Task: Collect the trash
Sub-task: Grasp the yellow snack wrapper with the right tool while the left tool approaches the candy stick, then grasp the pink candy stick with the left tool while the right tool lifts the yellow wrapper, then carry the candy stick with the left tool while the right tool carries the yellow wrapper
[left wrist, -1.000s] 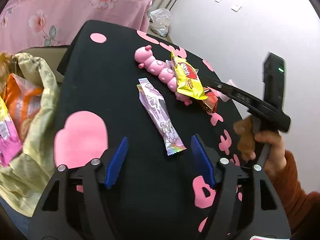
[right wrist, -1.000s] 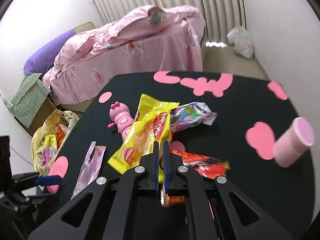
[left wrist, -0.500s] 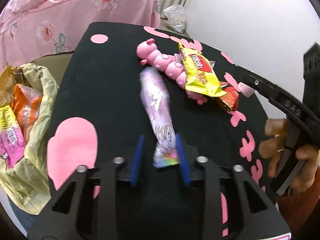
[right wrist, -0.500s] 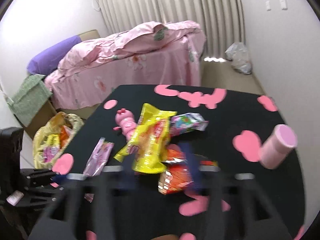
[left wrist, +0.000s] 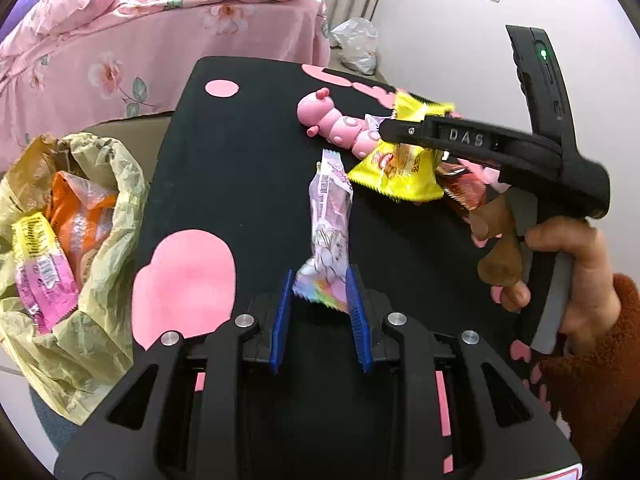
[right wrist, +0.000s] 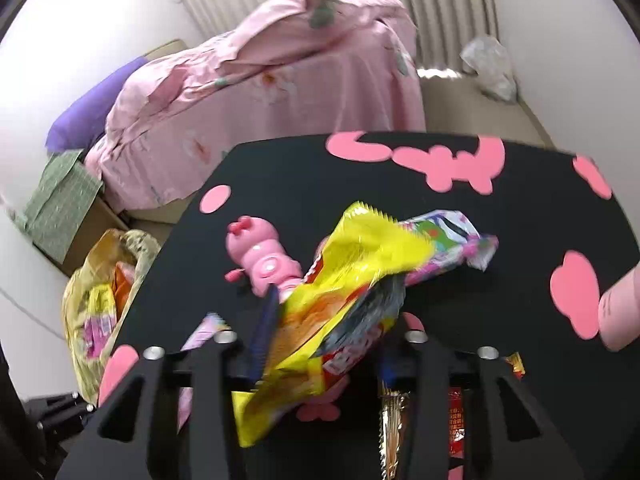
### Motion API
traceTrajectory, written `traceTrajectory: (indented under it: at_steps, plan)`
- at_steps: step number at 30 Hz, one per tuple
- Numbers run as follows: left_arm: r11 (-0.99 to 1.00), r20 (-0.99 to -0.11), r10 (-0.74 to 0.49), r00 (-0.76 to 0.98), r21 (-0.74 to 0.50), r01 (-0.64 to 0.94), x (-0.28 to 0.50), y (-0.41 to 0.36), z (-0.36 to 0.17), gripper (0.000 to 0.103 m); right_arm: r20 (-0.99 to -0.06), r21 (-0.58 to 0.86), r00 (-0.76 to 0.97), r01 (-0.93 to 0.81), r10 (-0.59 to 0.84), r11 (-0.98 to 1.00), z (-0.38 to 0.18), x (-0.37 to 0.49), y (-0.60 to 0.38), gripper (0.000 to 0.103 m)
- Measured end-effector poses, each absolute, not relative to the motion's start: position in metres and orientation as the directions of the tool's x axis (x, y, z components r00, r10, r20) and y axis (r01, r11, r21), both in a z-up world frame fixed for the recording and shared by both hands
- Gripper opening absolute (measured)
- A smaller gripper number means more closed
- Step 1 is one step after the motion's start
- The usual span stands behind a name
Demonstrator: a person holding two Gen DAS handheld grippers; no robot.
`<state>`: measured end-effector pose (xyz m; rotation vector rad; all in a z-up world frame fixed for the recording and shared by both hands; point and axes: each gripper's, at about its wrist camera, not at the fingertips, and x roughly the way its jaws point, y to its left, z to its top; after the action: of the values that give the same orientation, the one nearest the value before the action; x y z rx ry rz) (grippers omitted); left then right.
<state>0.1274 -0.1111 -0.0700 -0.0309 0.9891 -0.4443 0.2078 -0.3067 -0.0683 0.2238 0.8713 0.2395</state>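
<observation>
Pickup stage: my left gripper (left wrist: 320, 300) pinches the near end of the pale purple wrapper (left wrist: 330, 216) at mid-table (left wrist: 240, 184). My right gripper (right wrist: 320, 340) straddles the yellow snack bag (right wrist: 340, 300), grip unclear through blur. Next, I judge, carry both to the trash bag (left wrist: 96, 320) off the left edge.

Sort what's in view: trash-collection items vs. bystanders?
Job:
purple wrapper, pinched by left gripper
yellow wrapper, between right gripper fingers
red wrapper
colorful wrapper
trash bag

Bystanders:
pink caterpillar toy
pink cup
bed
</observation>
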Motion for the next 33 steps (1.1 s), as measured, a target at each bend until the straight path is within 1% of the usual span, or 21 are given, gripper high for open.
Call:
traceTrajectory:
  at_steps: [2,4,8,16,17,18,19,21,26,29,33]
  plan:
    - [0.895,-0.782,-0.419,0.461,-0.269,0.357,0.127,-0.106,-0.067,0.026,-0.716,0.255,0.642,-0.125,0.274,0.959,-0.062,0.198,-0.305,0.024]
    - [0.879,-0.764,-0.454,0.458,-0.302,0.367,0.127,-0.1,-0.065,0.026,-0.701,0.241,0.66,-0.14,0.272,0.96,-0.054,0.186,-0.308,0.017]
    - [0.854,-0.75,-0.499,0.434,-0.339,0.395,0.128,-0.098,-0.064,0.027,-0.673,0.243,0.685,-0.151,0.279,0.958,-0.039,0.16,-0.323,0.017]
    - [0.893,-0.794,-0.406,0.452,-0.24,0.381,0.134,-0.112,-0.073,0.027,-0.642,0.201,0.726,-0.153,0.248,0.968,-0.023,0.113,-0.342,0.017]
    - [0.893,-0.797,-0.407,0.446,-0.243,0.379,0.135,-0.113,-0.075,0.02,-0.639,0.189,0.731,-0.153,0.24,0.97,-0.021,0.108,-0.342,0.017]
    - [0.892,-0.799,-0.411,0.44,-0.254,0.373,0.137,-0.113,-0.077,0.011,-0.636,0.178,0.736,-0.155,0.233,0.972,-0.018,0.105,-0.342,0.017]
    - [0.891,-0.797,-0.417,0.438,-0.262,0.372,0.137,-0.111,-0.078,0.011,-0.631,0.17,0.741,-0.157,0.23,0.973,-0.016,0.102,-0.341,0.017]
    - [0.891,-0.784,-0.424,0.454,-0.271,0.365,0.135,-0.106,-0.075,0.008,-0.62,0.165,0.749,-0.166,0.233,0.972,-0.01,0.097,-0.339,0.017]
    - [0.893,-0.731,-0.437,0.524,-0.285,0.349,0.126,-0.082,-0.049,0.008,-0.582,0.155,0.774,-0.196,0.25,0.968,0.011,0.09,-0.325,0.017]
    - [0.907,-0.696,-0.416,0.585,-0.273,0.321,0.12,-0.061,-0.029,0.008,-0.554,0.132,0.788,-0.234,0.268,0.963,0.028,0.09,-0.306,0.017]
    - [0.939,-0.657,-0.345,0.671,-0.247,0.241,0.115,-0.022,-0.008,0.008,-0.524,0.1,0.797,-0.294,0.301,0.951,0.048,0.096,-0.273,0.017]
